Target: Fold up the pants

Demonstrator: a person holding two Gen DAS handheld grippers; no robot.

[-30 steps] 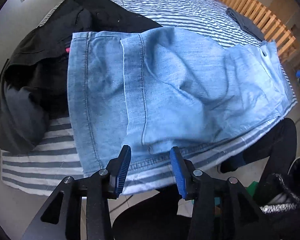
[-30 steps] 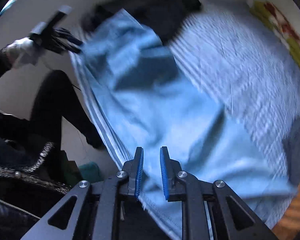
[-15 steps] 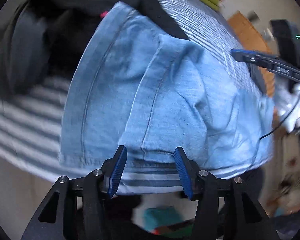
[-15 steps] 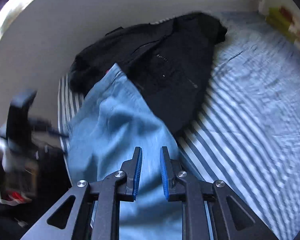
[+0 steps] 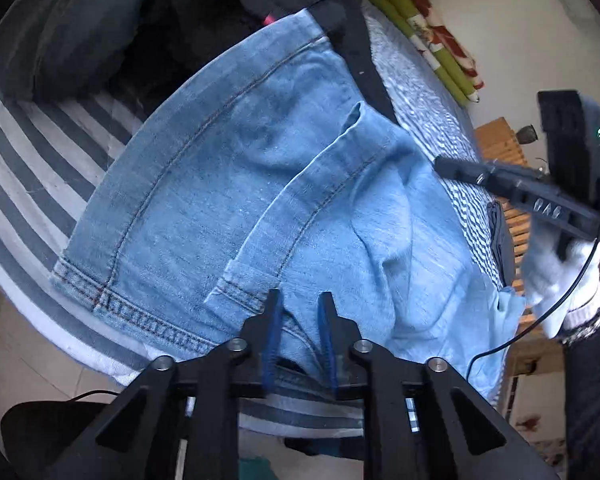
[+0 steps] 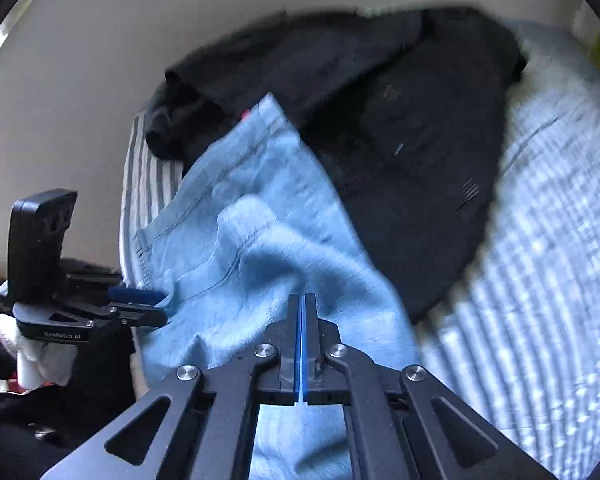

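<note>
Light blue denim pants (image 5: 228,184) lie folded across the striped bed, hems toward me in the left wrist view. My left gripper (image 5: 300,312) is at the near hem, its jaws closing with a bunch of denim between the blue pads. In the right wrist view the left gripper (image 6: 156,304) pinches the pants' (image 6: 260,264) left edge. My right gripper (image 6: 302,300) is shut just above the denim, pads together and no cloth seen between them. The left wrist view also catches the right gripper (image 5: 512,188), held over the pants' far side by a white-gloved hand (image 5: 556,276).
A heap of black clothes (image 6: 420,140) lies past the pants, partly under them. The striped sheet (image 5: 40,160) covers the bed, whose edge runs just below the hem. A green and red patterned roll (image 5: 432,40) and wooden slats (image 5: 500,144) sit beyond.
My left gripper rolled, came down onto the hem and narrowed its jaws around the denim. My right gripper swept across the pants toward the black clothes and shut.
</note>
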